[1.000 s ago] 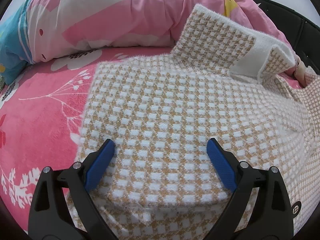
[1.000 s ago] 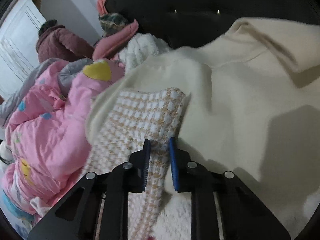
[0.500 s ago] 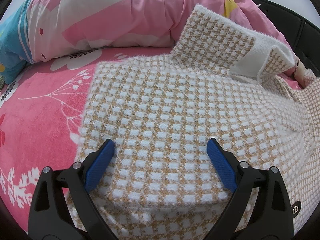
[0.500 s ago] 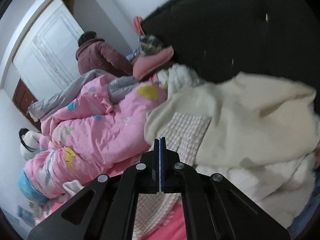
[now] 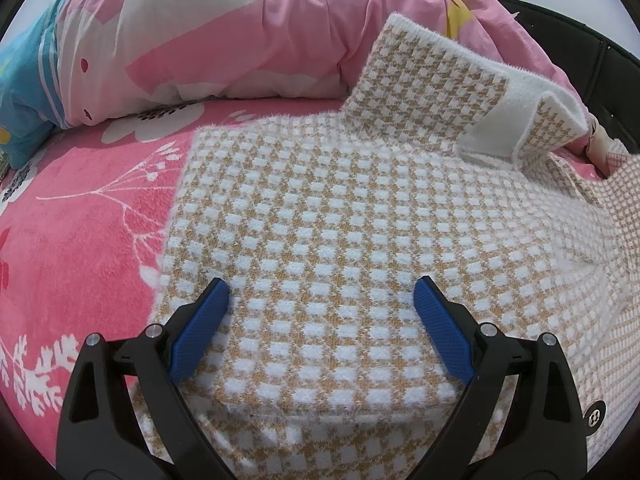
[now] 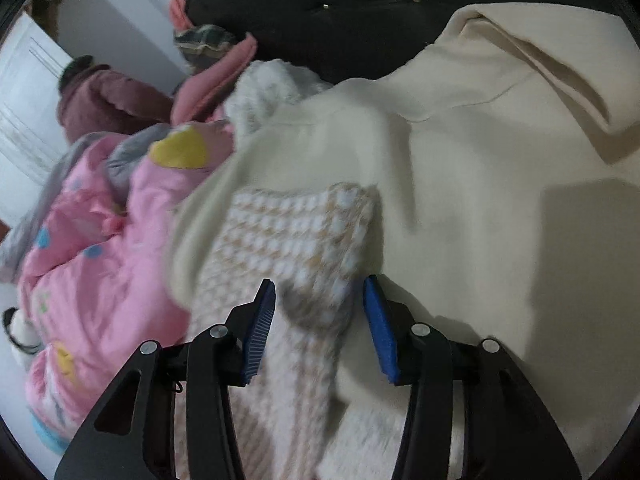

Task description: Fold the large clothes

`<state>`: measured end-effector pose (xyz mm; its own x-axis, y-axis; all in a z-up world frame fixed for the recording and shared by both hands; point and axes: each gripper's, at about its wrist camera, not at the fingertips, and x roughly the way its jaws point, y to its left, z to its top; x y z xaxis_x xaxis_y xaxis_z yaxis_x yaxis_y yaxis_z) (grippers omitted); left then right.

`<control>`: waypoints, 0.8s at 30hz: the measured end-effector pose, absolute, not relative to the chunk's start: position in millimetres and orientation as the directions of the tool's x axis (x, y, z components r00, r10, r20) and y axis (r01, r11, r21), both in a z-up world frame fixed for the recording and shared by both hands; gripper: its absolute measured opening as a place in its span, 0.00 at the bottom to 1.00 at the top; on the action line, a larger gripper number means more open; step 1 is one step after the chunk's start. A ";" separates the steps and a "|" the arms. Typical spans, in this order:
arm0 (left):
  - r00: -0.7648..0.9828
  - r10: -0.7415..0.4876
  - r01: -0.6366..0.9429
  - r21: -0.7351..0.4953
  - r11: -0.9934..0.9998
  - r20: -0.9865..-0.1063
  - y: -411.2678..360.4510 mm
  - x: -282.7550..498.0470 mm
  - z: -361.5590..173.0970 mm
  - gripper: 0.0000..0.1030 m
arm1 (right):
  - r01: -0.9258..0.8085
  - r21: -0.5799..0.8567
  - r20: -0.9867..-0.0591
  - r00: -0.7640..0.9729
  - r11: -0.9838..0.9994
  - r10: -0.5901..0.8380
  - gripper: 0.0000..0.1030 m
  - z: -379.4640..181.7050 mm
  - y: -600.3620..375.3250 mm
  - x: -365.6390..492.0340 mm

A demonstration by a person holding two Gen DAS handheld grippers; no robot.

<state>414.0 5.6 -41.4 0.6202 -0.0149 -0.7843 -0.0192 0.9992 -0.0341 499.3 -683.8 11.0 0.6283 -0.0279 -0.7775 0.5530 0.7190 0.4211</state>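
The fuzzy tan-and-white checked knit sweater (image 5: 340, 240) lies spread flat on the pink floral bed blanket (image 5: 80, 248), its body already doubled over so that a soft folded edge runs along the near side. At the far right one sleeve with a white cuff (image 5: 500, 128) is propped up against the bunched pink patterned duvet (image 5: 240, 32), which looks like the part not yet tucked in.

The left hand-held gripper (image 5: 322, 294) sits over the near fold with its blue pads spread wide and nothing between them; I judge it is there to steady or smooth the layer rather than to lift it.

From the right wrist view, another checked piece of the sweater (image 6: 296, 236) reaches up onto a cream fleece hooded garment (image 6: 480, 152) heaped against the black padded headboard (image 6: 360, 4). The right hand-held gripper (image 6: 320, 308) has its pads apart on either side of this strip, the cloth lying loose in the gap, not pinched. The picture is blurred here, so whether a pad touches the knit I cannot tell. It seems placed to take hold of this end and bring it across the body.

Beyond the duvet, a dark maroon quilted jacket (image 6: 108, 100) sits near a white door (image 6: 24, 120).
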 end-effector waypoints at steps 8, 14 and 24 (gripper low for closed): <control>0.623 -0.015 -0.018 -0.034 0.999 -0.782 5.7 414.4 -41.7 0.88 | 0.489 0.385 -0.711 0.698 0.783 -0.086 0.18 56.1 -660.4 470.4; 0.629 -0.020 -0.017 -0.040 0.999 -0.778 6.7 414.7 -42.7 0.88 | 0.387 0.353 -0.586 0.801 0.852 -0.121 0.17 153.0 -626.7 386.0; 0.601 -0.048 -0.010 -0.067 0.998 -0.798 12.2 412.2 -32.9 0.88 | 0.102 0.217 -0.442 0.897 0.971 0.004 0.17 267.0 -462.7 332.5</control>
